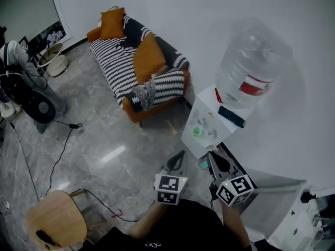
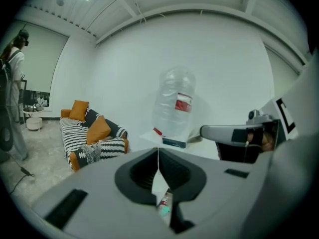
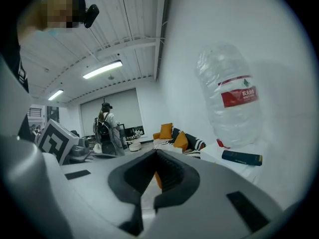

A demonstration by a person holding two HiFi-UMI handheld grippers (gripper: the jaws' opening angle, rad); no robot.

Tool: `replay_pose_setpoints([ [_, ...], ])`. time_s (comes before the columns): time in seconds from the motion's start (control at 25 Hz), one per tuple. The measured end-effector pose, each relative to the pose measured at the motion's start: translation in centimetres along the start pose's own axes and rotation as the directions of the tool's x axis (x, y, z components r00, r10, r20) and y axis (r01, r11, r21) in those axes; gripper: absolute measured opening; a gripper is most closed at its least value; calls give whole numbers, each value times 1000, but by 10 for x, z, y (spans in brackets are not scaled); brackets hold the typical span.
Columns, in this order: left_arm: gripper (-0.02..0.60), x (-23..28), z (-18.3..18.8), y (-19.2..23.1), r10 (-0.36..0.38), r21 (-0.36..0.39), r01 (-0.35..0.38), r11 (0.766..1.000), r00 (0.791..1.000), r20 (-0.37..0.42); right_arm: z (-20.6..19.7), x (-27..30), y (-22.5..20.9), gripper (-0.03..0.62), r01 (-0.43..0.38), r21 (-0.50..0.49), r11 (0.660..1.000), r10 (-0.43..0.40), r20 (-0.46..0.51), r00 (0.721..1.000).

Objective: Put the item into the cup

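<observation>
A small green cup (image 1: 197,131) stands on the white top of a water dispenser (image 1: 207,104), with small pale items beside it that I cannot make out. Both grippers hover low in front of the dispenser, below its top. My left gripper (image 1: 179,157) is shut, jaw tips touching, with nothing held. In the left gripper view, a teal and red object (image 2: 164,206) shows through the gap under the closed left gripper (image 2: 158,151). My right gripper (image 1: 213,158) is also shut and empty, as is clear in its own view (image 3: 156,153).
A large clear water bottle (image 1: 251,67) with a red label sits on the dispenser, a dark blue box (image 1: 232,116) beside it. A striped sofa (image 1: 133,61) with orange cushions stands to the left. A wooden stool (image 1: 55,217) and floor cables lie near left. A person (image 3: 106,128) stands far off.
</observation>
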State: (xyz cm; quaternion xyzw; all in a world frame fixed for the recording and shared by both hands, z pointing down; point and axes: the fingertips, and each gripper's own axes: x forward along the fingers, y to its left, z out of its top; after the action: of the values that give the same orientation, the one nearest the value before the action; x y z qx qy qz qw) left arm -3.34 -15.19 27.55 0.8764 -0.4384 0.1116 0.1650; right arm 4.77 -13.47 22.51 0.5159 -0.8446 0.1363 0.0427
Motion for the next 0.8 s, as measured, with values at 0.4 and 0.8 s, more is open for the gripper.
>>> replay_pose_setpoints([
  [0.4, 14, -4, -10, 7, -2, -48, 3, 999, 1000, 20, -2, -13, -33, 9, 115, -2, 993, -115, -1, 993],
  [0.8, 14, -10, -23, 13, -16, -97, 15, 995, 1000, -4, -12, 0, -2, 9, 78, -38, 996, -79, -17, 997],
])
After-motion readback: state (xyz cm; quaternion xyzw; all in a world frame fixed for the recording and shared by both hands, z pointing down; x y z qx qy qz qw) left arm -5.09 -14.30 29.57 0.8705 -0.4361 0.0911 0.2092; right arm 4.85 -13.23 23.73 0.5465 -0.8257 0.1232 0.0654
